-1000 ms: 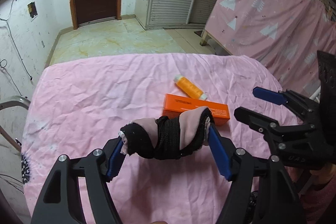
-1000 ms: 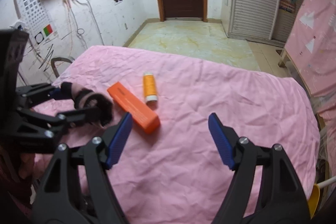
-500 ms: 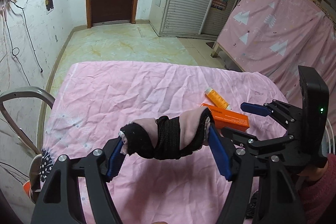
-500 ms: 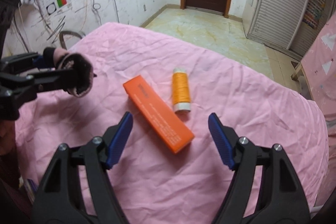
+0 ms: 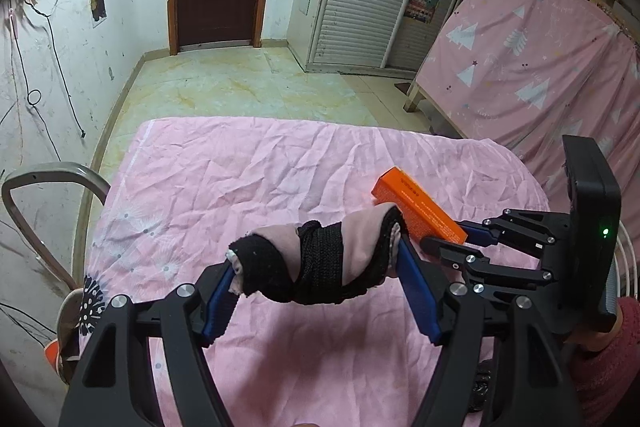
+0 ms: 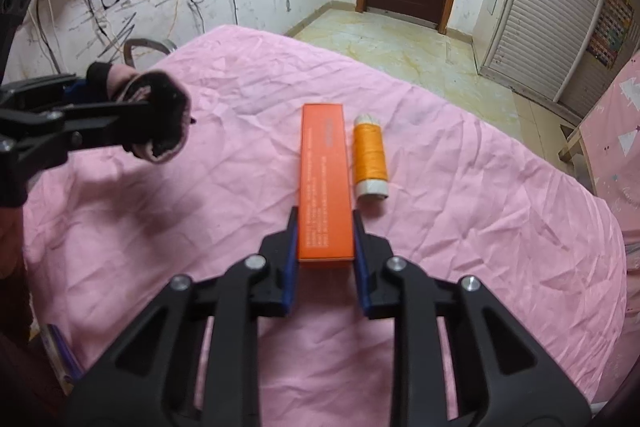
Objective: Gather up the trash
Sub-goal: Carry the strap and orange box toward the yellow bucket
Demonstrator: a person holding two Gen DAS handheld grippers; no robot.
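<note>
Two grippers over a table draped in a pink sheet (image 6: pixel 460 227). Left gripper (image 5: pixel 316 267): held level above the sheet, jaws clamped on the ends of a rolled pink-and-black sock bundle (image 5: pixel 320 263). Right gripper (image 6: pixel 325 247): angled down and forward, blue pads closed against both long sides of an orange carton (image 6: pixel 326 183), near end; the carton appears to rest on the sheet. Orange thread spool (image 6: pixel 370 155): lying just beside the carton, right side.
</note>
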